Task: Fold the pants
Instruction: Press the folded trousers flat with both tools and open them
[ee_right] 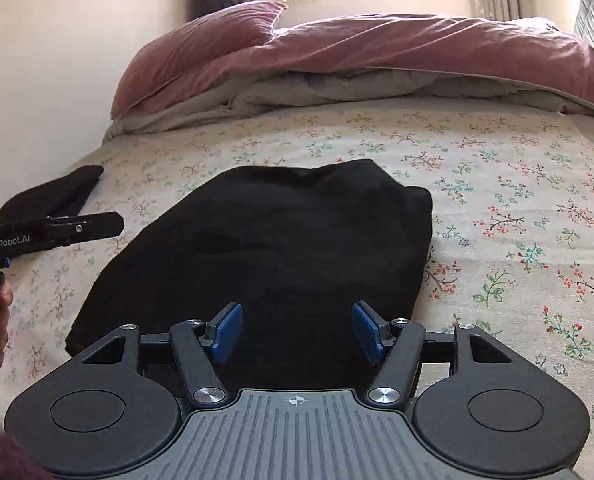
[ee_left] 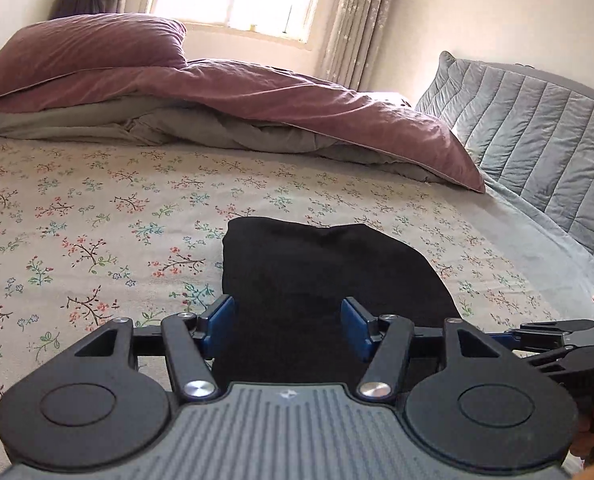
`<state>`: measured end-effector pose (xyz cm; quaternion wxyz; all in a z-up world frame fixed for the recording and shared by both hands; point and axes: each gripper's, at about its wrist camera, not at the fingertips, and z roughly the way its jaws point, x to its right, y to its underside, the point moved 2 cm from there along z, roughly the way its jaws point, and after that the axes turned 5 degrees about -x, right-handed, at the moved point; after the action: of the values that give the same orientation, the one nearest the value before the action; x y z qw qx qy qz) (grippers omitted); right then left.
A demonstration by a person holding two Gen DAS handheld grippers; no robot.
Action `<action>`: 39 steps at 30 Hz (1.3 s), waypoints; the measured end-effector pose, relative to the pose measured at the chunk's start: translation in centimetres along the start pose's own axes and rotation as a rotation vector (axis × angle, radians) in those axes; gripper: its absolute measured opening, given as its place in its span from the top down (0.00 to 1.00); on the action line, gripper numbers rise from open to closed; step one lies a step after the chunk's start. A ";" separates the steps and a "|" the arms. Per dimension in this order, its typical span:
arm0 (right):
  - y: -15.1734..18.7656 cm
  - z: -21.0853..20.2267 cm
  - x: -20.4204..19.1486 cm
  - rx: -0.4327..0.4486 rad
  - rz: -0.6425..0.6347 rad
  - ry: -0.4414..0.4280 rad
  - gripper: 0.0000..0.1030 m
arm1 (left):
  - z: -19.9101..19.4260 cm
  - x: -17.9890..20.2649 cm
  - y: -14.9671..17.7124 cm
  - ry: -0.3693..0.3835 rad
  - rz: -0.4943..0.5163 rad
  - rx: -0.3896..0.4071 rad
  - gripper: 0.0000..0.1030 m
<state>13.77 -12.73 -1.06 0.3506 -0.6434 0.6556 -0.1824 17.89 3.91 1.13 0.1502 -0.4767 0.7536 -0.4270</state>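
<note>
The bed [ee_right: 497, 208] carries black pants [ee_right: 265, 248] at its middle, a duvet [ee_right: 397, 56] behind them, and a dark cloth [ee_right: 53, 196] left of them.

pants [ee_right: 265, 248]: matt black cloth | sheet [ee_right: 517, 200]: floral woven cotton | tongs [ee_right: 295, 330]: matt black plastic, blue pads

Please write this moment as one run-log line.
left hand-held gripper: open, empty | right hand-held gripper: open, empty | black pants: folded bundle on floral bedsheet
</note>
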 end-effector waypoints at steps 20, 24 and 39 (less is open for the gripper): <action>6.4 -6.9 -1.7 -0.029 -0.133 0.029 0.31 | -3.4 0.7 7.2 -0.141 0.148 -0.171 0.27; 5.8 -8.7 -0.6 0.003 -0.040 0.051 0.27 | -4.5 2.1 6.1 -0.165 0.086 -0.177 0.17; 4.3 -8.9 -0.6 -0.008 0.055 0.219 0.00 | -3.4 5.4 5.1 -0.319 -0.068 -0.266 0.00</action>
<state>4.46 -13.59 2.17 0.2791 -0.6027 0.7081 -0.2397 10.01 1.96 0.08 0.1889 -0.5790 0.7534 -0.2478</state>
